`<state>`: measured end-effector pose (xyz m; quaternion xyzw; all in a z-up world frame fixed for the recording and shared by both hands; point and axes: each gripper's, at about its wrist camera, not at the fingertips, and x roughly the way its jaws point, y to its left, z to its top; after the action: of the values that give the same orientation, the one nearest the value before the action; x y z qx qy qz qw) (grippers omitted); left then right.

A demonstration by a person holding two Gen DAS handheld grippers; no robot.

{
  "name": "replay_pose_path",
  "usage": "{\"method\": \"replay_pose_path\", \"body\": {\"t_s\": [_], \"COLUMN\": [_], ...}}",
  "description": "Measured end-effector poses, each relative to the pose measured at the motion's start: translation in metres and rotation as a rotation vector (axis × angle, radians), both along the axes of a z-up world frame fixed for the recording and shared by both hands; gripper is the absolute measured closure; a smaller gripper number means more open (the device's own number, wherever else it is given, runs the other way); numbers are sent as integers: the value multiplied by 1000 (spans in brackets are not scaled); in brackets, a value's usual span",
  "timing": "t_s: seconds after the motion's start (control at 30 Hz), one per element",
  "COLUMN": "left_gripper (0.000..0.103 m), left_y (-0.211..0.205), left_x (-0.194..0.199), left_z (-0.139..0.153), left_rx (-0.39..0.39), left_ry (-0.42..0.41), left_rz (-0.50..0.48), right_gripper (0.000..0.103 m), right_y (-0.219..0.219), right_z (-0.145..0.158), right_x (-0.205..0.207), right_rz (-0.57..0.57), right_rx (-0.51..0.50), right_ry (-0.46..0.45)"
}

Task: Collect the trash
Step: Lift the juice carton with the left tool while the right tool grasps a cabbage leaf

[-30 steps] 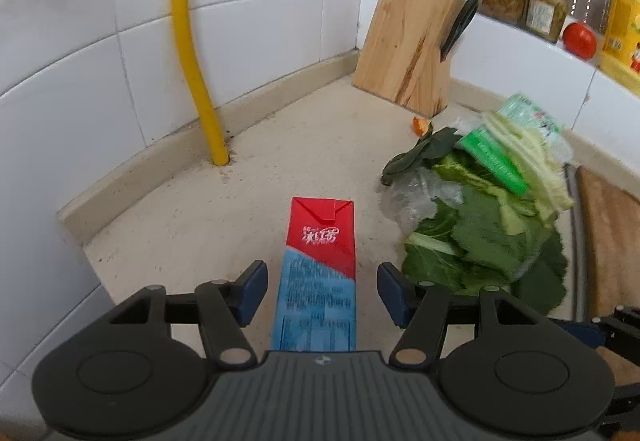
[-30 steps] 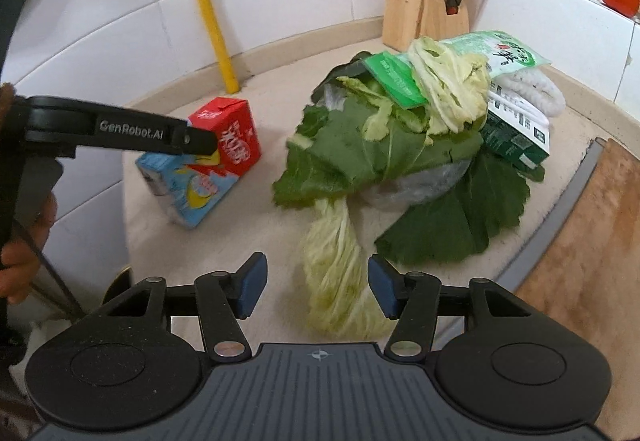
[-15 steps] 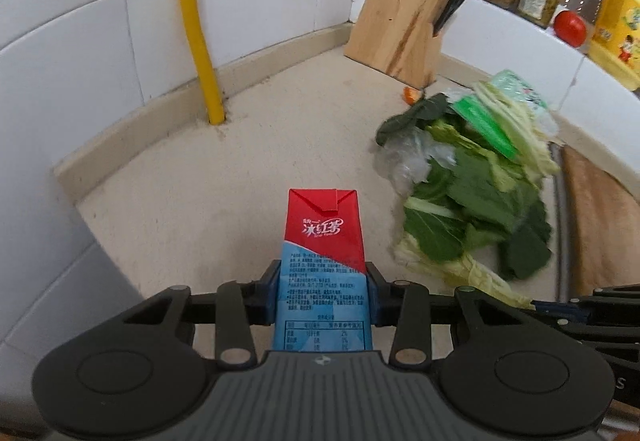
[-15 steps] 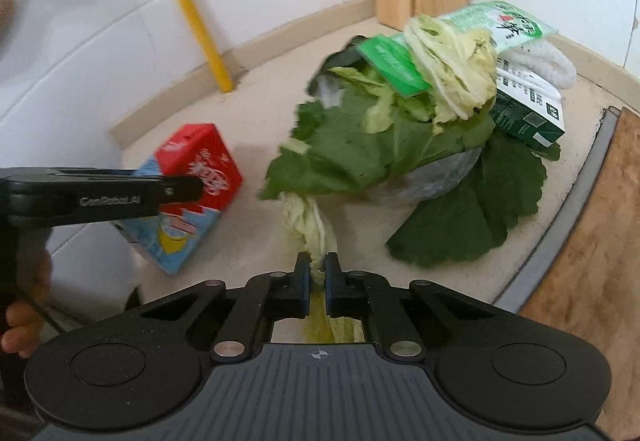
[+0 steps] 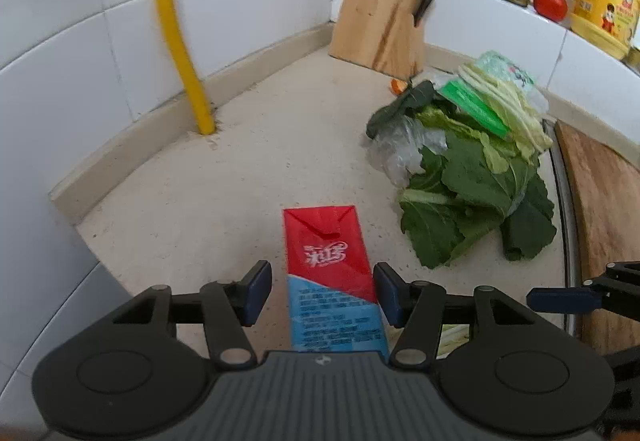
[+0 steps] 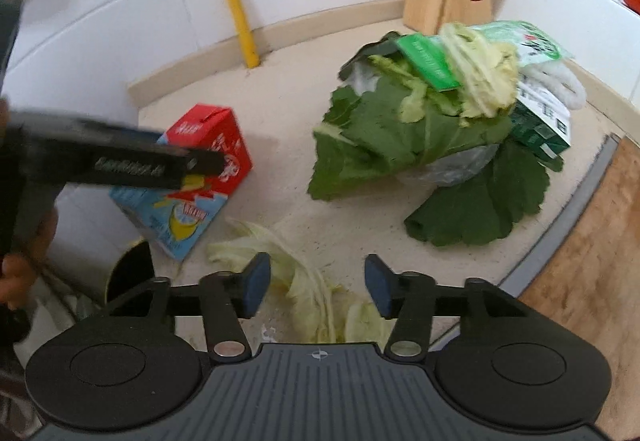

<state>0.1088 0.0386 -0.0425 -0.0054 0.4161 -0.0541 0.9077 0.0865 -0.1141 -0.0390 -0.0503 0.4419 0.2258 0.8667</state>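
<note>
While angled steeply down at the counter (image 5: 248, 169), left gripper (image 5: 323, 293) straddles the red-and-blue carton (image 5: 332, 281), jaws opening: right pad just touching the carton's side, left pad standing clear with bare counter showing in the gap. Lies flat, red end pointing away toward the tiled wall. Half a second back, clamped on both sides; a second back, spread wide as now.

Likewise tilted down, right gripper (image 6: 316, 287) hangs over the pale cabbage leaf (image 6: 308, 293), jaws opening, leaf between the pads but pressed by neither. Pinched tight on that leaf half a second ago; now released, with the leaf lying spread on the counter near its front edge.

Further out, heaped greens with wrappers and a green packet (image 6: 440, 121) sit mid-counter, well apart from the carton, open stone between them. Beyond that, yellow pipe (image 5: 180, 41) at the wall base and knife block (image 5: 380, 21) in the corner. Wooden board (image 6: 592, 261) borders the right side behind a grey strip. Dark bin opening (image 6: 132, 273) shows below the counter's left edge in the right wrist view.
</note>
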Motion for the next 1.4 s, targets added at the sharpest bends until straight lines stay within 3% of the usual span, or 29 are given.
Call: {"method": "replay_pose_path", "body": {"t_s": [0.2, 0.27, 0.3, 0.33, 0.4, 0.43, 0.63, 0.93, 1.2, 1.27, 1.4], "left_gripper": [54, 65, 68, 68, 68, 68, 68, 68, 68, 65, 60], "left_y": [5, 4, 3, 3, 3, 3, 5, 5, -8, -10, -12], "left_x": [-4, -4, -4, -5, -9, -11, -21, -30, -26, -25, -25], "left_z": [-8, -9, -10, -10, -9, -8, 1, 9, -3, -8, -14], "left_rx": [-36, -34, -31, -31, -30, -27, -27, -34, 23, 35, 57], "left_ry": [29, 30, 34, 37, 29, 26, -8, -33, 4, 15, 27], "left_rz": [6, 13, 15, 16, 20, 22, 24, 26, 3, -10, -18], "right_gripper": [42, 45, 53, 71, 89, 92, 94, 94, 93, 92, 78], "right_y": [7, 9, 10, 11, 12, 12, -1, -24, -25, -23, -21], "right_z": [-3, -2, -4, -8, -10, -10, -1, 19, 0, -7, -14], "right_x": [-7, -8, -7, -4, -2, -1, -8, -5, -3, -1, -1], "right_rz": [77, 103, 105, 102, 76, 72, 21, -94, -137, -133, -125], "right_rx": [-42, -46, -52, -56, -80, -82, -5, 52, 40, 29, -1], "right_ry": [16, 11, 15, 32, 38, 46, 55, -2, 24, 42, 29]}}
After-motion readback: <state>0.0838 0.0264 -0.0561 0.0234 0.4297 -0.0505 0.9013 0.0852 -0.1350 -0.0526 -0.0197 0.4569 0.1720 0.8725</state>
